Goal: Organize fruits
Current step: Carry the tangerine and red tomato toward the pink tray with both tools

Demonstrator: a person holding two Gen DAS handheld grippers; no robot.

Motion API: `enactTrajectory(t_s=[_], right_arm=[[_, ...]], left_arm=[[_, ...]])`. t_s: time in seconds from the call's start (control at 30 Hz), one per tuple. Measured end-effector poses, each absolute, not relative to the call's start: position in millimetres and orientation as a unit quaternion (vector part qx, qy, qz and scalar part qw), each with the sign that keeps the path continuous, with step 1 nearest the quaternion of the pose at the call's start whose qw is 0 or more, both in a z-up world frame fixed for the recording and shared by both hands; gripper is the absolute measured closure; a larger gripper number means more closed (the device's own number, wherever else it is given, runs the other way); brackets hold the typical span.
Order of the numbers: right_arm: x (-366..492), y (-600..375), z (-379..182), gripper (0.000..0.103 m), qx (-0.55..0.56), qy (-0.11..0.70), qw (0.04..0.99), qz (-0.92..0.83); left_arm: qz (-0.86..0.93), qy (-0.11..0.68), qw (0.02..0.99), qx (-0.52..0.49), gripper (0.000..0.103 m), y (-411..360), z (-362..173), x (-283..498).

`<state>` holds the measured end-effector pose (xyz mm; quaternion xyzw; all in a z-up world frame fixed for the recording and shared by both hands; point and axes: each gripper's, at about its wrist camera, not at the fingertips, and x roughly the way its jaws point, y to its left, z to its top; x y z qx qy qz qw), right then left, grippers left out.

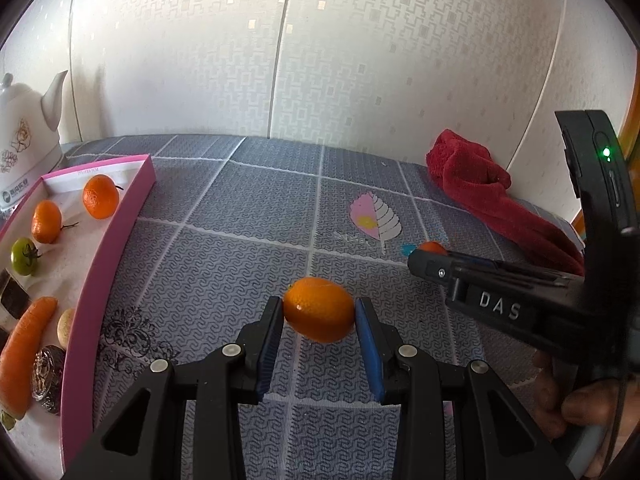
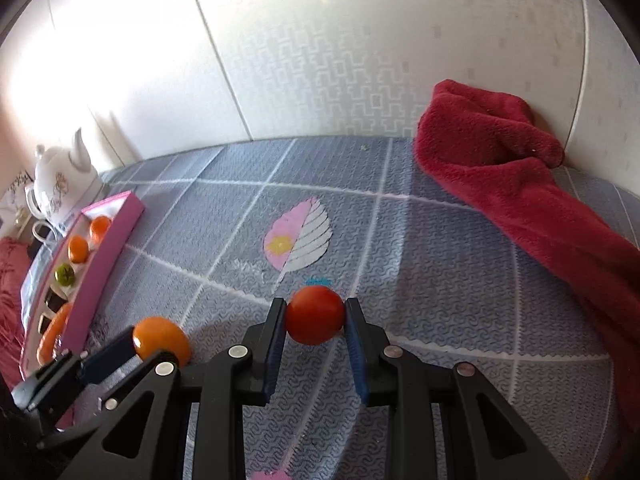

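Orange and glossy, an oval kumquat (image 1: 319,309) sits clenched between the blue pads of the left gripper (image 1: 319,314), its long axis running across from one finger to the other, lifted just clear of the grey patterned tablecloth (image 1: 248,240). In this left wrist view the pink-walled box (image 1: 116,236) lies to the left of the fingers at the cloth's left edge, already holding two mandarins (image 1: 101,196), a green tomato (image 1: 25,261) and a carrot (image 1: 24,354). The right gripper reaches in from the right with something red at its tip.

In the right wrist view the right gripper (image 2: 316,318) is closed on a red cherry tomato (image 2: 315,314), gripped at its sides and, by my reading, barely off the cloth. The kumquat shows low on the left, between this gripper and the box. A red towel (image 2: 520,184) lies along the far right edge. Judging by this, the box lies leftward of both loads, and the left hand is the nearer one.
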<state>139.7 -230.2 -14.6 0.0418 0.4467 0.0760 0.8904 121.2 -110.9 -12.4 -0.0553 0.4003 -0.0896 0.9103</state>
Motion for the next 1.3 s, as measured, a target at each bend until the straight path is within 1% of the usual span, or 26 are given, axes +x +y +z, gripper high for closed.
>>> enactTrajectory(t_s=[0.27, 0.43, 0.73, 0.77, 0.8, 0.9, 1.13, 1.3], right_arm=[[141, -223, -19, 0.073, 0.017, 0.447, 0.891, 0.075], [142, -220, -20, 0.07, 0.015, 0.446, 0.892, 0.079], [143, -217, -20, 0.07, 0.001, 0.445, 0.892, 0.079], [143, -218, -20, 0.072, 0.0, 0.445, 0.892, 0.078], [143, -218, -20, 0.072, 0.0, 0.445, 0.892, 0.077], [143, -217, -20, 0.074, -0.003, 0.445, 0.892, 0.077], [142, -219, -20, 0.073, 0.025, 0.45, 0.889, 0.087], [141, -214, -20, 0.072, 0.02, 0.447, 0.891, 0.079]], left_arm=[[-0.078, 0.403, 0.909, -0.077, 0.065, -103, -12, 123], [-0.079, 0.403, 0.908, -0.087, 0.065, -100, -13, 123], [-0.079, 0.401, 0.909, -0.085, 0.062, -100, -14, 123], [-0.08, 0.401, 0.909, -0.084, 0.062, -100, -14, 124], [-0.084, 0.402, 0.908, -0.082, 0.064, -101, -14, 124], [-0.084, 0.399, 0.911, -0.071, 0.066, -105, -13, 123], [-0.072, 0.391, 0.916, -0.054, 0.067, -106, -7, 119], [-0.067, 0.385, 0.919, -0.05, 0.067, -106, -3, 115]])
